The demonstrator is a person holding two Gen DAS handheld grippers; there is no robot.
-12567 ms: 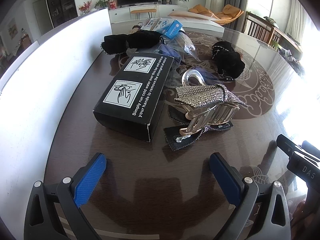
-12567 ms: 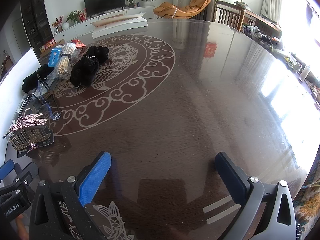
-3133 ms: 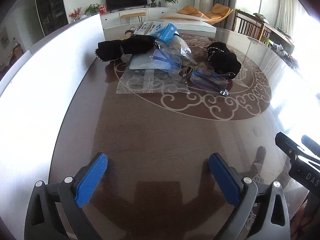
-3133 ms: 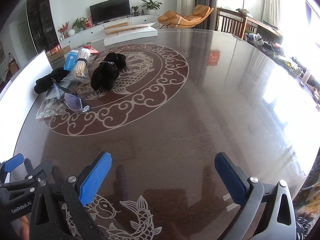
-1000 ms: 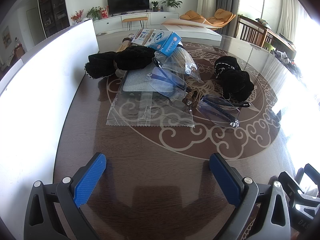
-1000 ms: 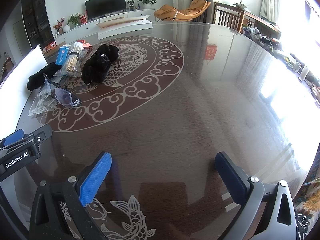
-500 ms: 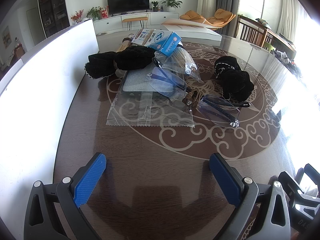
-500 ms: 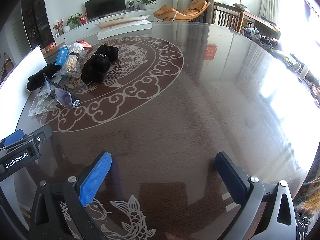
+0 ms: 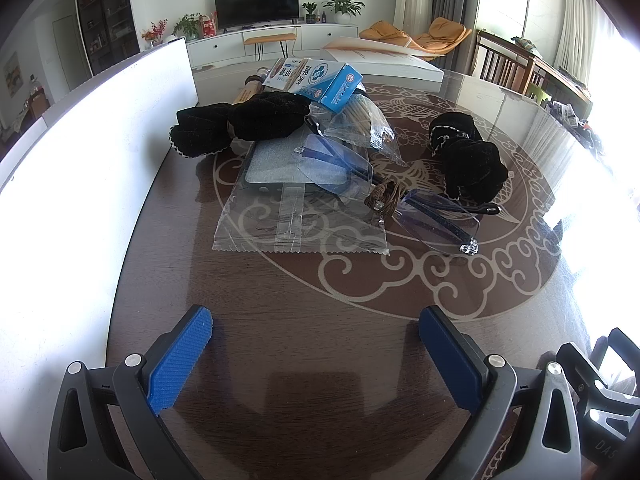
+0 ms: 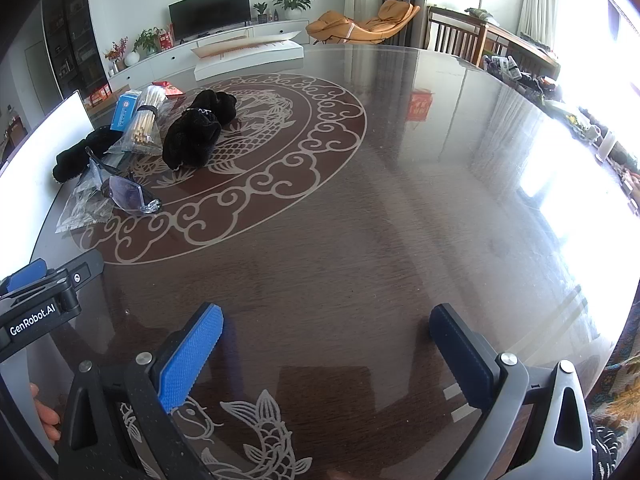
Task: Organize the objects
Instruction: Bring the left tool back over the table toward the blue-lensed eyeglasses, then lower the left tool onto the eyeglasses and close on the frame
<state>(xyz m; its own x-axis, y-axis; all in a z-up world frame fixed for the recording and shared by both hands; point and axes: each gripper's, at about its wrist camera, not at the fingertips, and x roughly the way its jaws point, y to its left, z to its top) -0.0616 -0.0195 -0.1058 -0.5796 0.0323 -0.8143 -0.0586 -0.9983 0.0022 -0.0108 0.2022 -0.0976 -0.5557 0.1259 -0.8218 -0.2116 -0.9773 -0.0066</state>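
A heap of small goods lies on the round dark table (image 9: 304,320): a clear plastic bag (image 9: 300,220), blue-tinted glasses (image 9: 336,166), a second pair of glasses (image 9: 440,216), a brown cord knot (image 9: 386,196), a black velvet pouch (image 9: 468,160), a black cloth piece (image 9: 240,124), a blue and white box (image 9: 320,80) and bagged sticks (image 9: 360,120). My left gripper (image 9: 316,344) is open and empty, short of the bag. My right gripper (image 10: 326,340) is open over bare table, right of the heap, where the pouch (image 10: 196,136) and glasses (image 10: 128,196) show.
A white board (image 9: 80,160) stands along the table's left side. The left gripper's body (image 10: 44,304) with a hand shows at the right wrist view's left edge. A flat white box (image 10: 248,54) lies at the far rim. Chairs and a TV cabinet stand beyond.
Since 12.6 s ago the black box and the rhinestone clip are gone from in front of the left gripper. In the last second nothing has moved.
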